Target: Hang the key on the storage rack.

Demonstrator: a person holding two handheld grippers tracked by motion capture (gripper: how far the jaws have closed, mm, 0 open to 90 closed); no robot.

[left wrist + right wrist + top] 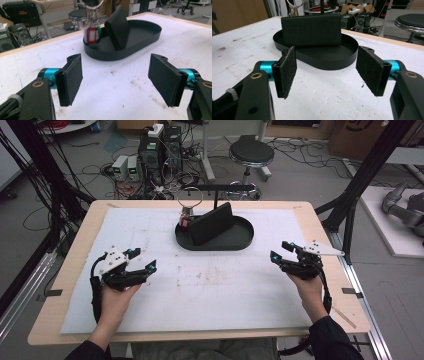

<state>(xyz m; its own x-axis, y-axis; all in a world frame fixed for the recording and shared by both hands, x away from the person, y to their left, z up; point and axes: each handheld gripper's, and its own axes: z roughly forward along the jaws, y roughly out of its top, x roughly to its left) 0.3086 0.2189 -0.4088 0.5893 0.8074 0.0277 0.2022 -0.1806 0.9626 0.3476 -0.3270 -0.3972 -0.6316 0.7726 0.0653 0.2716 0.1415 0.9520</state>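
In the left gripper view the key tags [92, 35] hanging at the black tray [147, 35] are blurred, so nothing on them can be read, and the ring [93, 5] they hang from is cut off by the top edge. In the right gripper view the upright black wallet [311, 29] hides the tags (just a bit of metal ring shows above it), and the tray's far wall behind it is covered. In the high view the tags [186, 217] are too small to tell apart.

Black claws [140, 264] with cyan barrels, grey top plates, dark sleeves [327, 340].
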